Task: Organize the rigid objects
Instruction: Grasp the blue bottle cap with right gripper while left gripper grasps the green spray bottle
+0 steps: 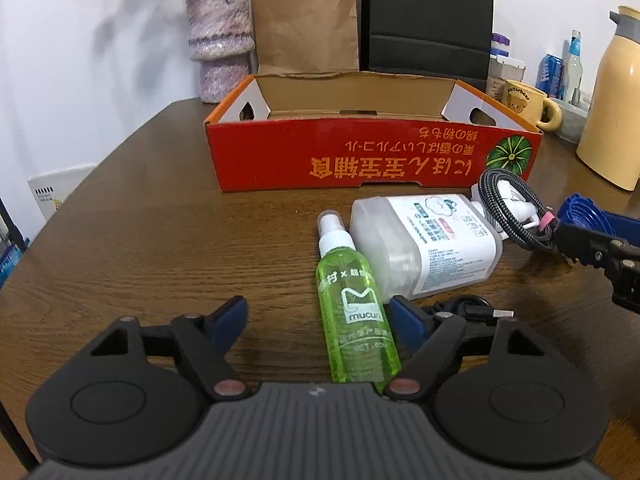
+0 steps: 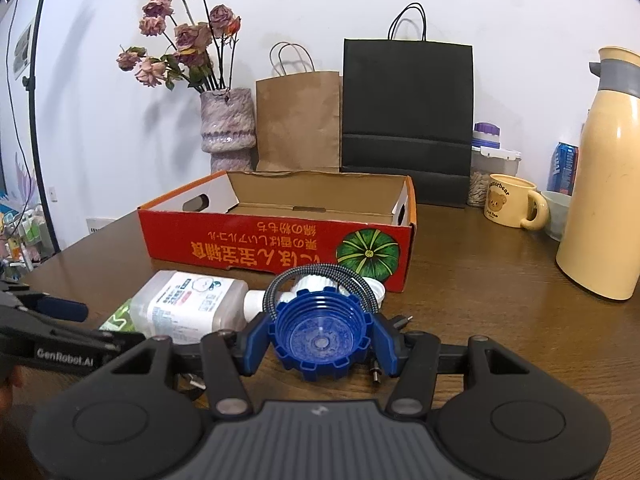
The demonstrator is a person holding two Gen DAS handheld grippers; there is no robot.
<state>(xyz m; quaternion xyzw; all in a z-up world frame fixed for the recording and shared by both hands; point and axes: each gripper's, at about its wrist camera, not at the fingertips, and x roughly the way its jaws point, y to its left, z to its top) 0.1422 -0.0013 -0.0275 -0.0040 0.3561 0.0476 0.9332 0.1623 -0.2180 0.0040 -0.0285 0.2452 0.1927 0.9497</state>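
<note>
R wrist view only — blue cap (image 2: 320, 334) gripped.

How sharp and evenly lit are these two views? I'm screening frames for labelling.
Left wrist view: sharp centre, legible green spray bottle label, fisheye bending the table edge, dark corners. Right wrist view: crisp blue cap, soft shadows behind the flowers, no glare.

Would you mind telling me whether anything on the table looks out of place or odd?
Both bottles lie on their sides: the green spray bottle and the white bottle, with a braided cable draped over its neck. The red box holds nothing visible.
</note>
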